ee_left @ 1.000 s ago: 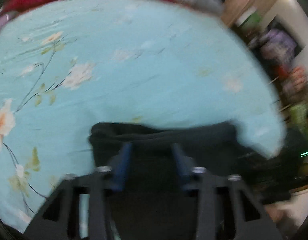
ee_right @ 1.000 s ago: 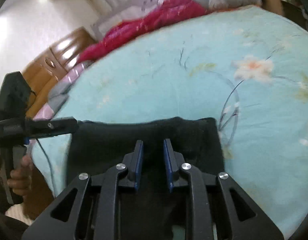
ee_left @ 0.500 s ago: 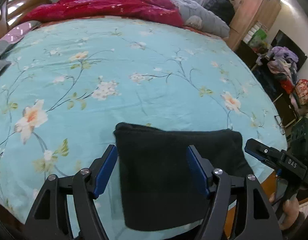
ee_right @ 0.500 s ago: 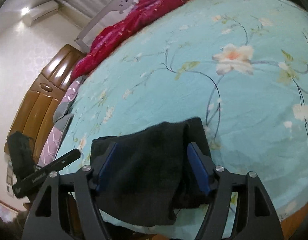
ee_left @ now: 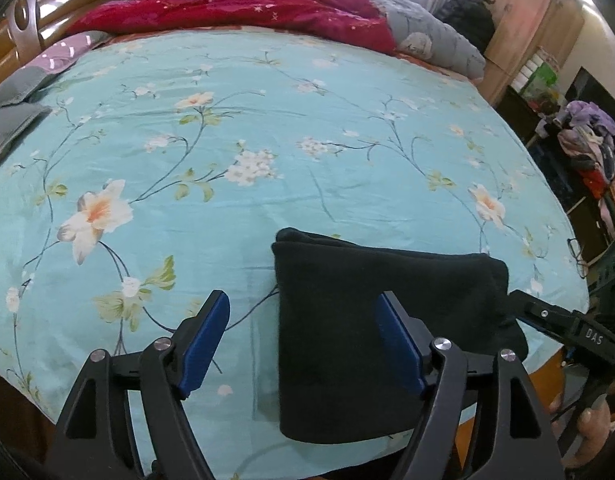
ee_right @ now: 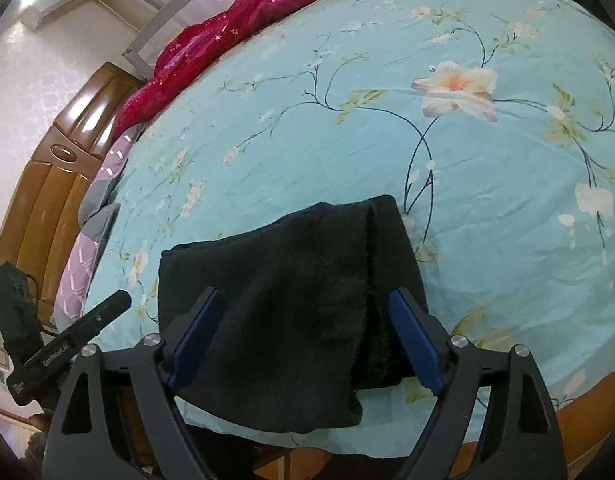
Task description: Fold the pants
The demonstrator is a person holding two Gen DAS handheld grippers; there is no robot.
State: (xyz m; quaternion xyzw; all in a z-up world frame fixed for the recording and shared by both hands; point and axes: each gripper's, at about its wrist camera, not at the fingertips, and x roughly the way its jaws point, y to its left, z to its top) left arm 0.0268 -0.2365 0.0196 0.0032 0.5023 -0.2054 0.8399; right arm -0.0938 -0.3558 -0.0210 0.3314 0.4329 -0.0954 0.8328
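Note:
The black pants (ee_left: 371,320) lie folded into a thick rectangle at the near edge of the bed, on the light blue floral sheet (ee_left: 267,140). They also show in the right wrist view (ee_right: 291,292). My left gripper (ee_left: 303,320) is open and empty, raised just short of the pants' left edge. My right gripper (ee_right: 303,316) is open and empty, above the pants' near side. The right gripper's body (ee_left: 579,332) shows at the right of the left wrist view. The left gripper's body (ee_right: 71,344) shows at the left of the right wrist view.
A red quilt (ee_left: 243,4) and a grey pillow (ee_left: 435,44) are piled at the far end of the bed. A wooden headboard (ee_right: 55,172) stands at the left. Clothes and shelves (ee_left: 583,148) crowd the room on the right.
Both grippers have let go of the pants, opened and pulled back and up. The folded pants now rest on the sheet.

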